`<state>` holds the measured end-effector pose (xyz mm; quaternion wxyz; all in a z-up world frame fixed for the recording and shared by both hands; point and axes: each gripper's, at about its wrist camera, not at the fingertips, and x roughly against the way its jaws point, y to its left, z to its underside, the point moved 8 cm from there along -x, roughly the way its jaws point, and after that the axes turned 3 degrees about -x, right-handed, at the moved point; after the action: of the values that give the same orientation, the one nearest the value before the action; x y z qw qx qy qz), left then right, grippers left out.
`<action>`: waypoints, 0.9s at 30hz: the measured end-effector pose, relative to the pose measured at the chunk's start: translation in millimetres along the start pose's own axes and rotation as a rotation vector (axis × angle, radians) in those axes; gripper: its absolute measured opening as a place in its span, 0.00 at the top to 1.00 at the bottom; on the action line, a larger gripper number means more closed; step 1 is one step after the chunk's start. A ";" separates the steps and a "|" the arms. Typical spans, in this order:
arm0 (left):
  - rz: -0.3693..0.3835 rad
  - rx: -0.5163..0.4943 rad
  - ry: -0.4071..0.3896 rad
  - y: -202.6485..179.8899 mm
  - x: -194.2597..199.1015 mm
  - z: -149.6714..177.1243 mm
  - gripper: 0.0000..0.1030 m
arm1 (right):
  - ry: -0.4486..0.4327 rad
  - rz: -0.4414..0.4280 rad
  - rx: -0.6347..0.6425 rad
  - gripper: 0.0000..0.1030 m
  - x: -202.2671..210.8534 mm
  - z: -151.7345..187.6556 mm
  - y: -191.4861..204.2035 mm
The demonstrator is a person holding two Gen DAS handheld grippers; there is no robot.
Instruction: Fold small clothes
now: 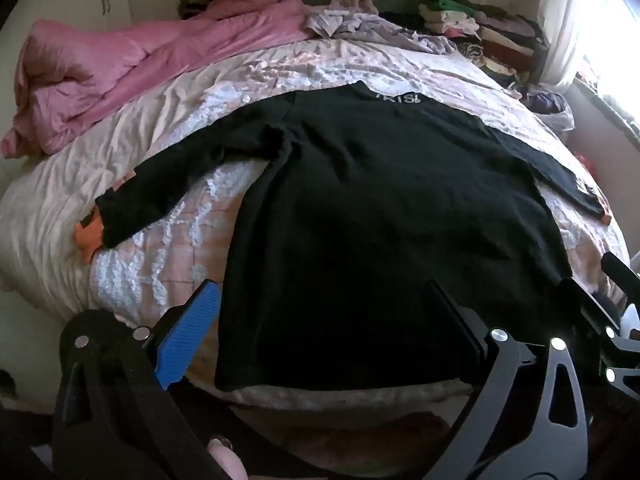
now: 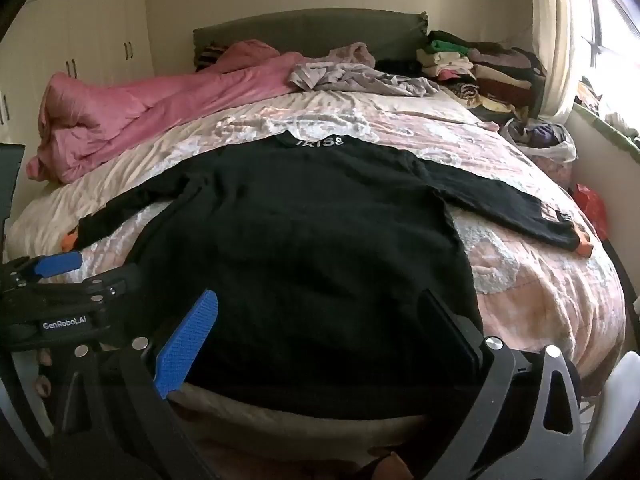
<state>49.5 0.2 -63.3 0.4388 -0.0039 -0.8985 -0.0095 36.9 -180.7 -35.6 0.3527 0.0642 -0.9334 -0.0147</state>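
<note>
A black long-sleeved shirt (image 1: 380,208) (image 2: 312,232) lies spread flat on the bed, with white lettering at its collar on the far side. Both sleeves reach outward and end in orange cuffs (image 1: 90,236) (image 2: 584,246). My left gripper (image 1: 320,320) hovers open over the hem's left part, its blue pad just outside the shirt's left edge. My right gripper (image 2: 320,336) is open over the hem's right part. Neither one has cloth between its fingers. The left gripper (image 2: 108,264) also shows at the left of the right wrist view.
The pink-and-white patterned bedcover (image 1: 180,216) lies under the shirt. A crumpled pink duvet (image 1: 120,72) and lilac garments (image 1: 352,20) lie at the back. Stacked folded clothes (image 2: 492,68) fill the far right corner, with a plastic bag (image 2: 556,148) beside the window wall.
</note>
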 end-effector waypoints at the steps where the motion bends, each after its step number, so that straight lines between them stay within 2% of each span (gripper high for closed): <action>1: -0.006 -0.005 -0.015 0.2 0.6 -1.1 0.09 | 0.002 0.006 0.005 0.04 0.1 0.6 0.1; 27: 0.000 -0.010 -0.037 -3.5 8.3 -4.2 0.09 | -0.009 0.016 -0.021 0.04 8.1 -0.9 -5.9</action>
<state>47.7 -3.4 -54.1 0.4220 -0.0062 -0.9064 -0.0141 32.1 -187.6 -30.1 0.3493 0.0531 -0.9352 -0.0219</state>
